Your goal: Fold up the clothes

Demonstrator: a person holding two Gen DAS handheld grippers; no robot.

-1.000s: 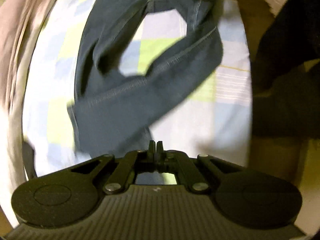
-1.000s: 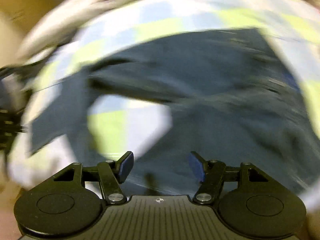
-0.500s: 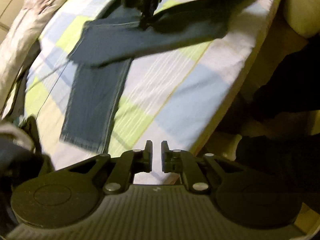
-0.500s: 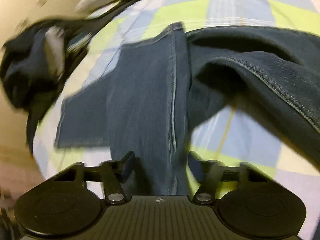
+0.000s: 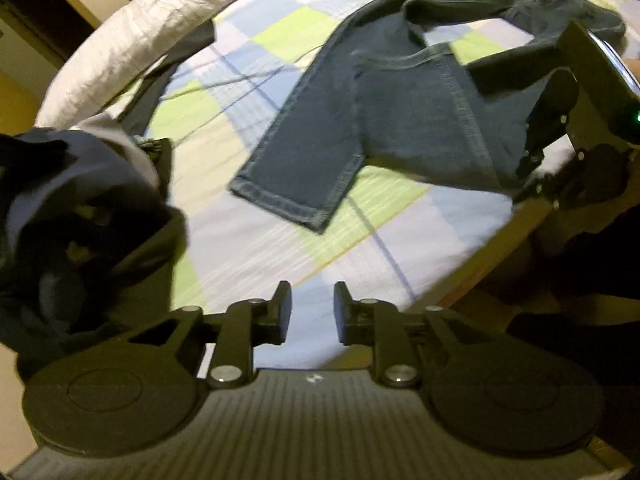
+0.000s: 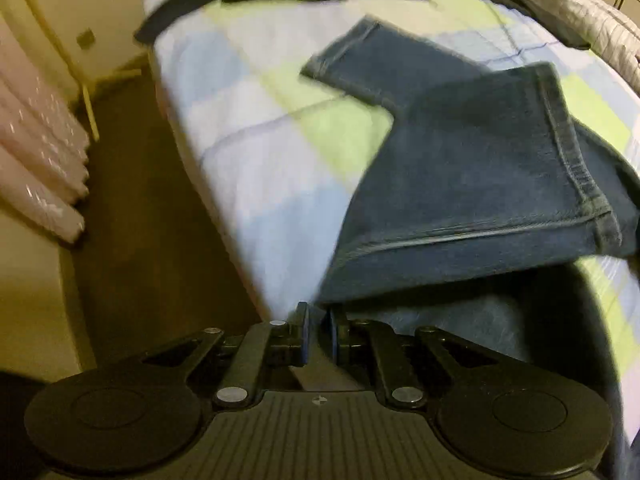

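Left gripper [image 5: 310, 310]: black two-finger claw, jaws parted by a modest gap, nothing between them. It hovers over the near edge of the bed with the checked blue, green and white quilt [image 5: 280, 240], apparently free to reach for cloth.

Right gripper [image 6: 318, 332]: jaws nearly closed, with a narrow slit between the blue pads. The edge of the dark blue denim jeans [image 6: 480, 184] runs down to the fingertips, so it probably pinches the fabric; the contact itself is blurred. The cloth it carries hangs raised above the quilt, casting a shadow beneath, which suggests a fold in progress.

Further out, left view: the jeans [image 5: 400, 120] lie across mid-bed, one leg flat with its hem toward the camera, the other doubled over it.

Beyond: a heap of dark clothing [image 5: 72, 220] at the left, and a pale grey rumpled duvet [image 5: 140, 36] along the far edge.
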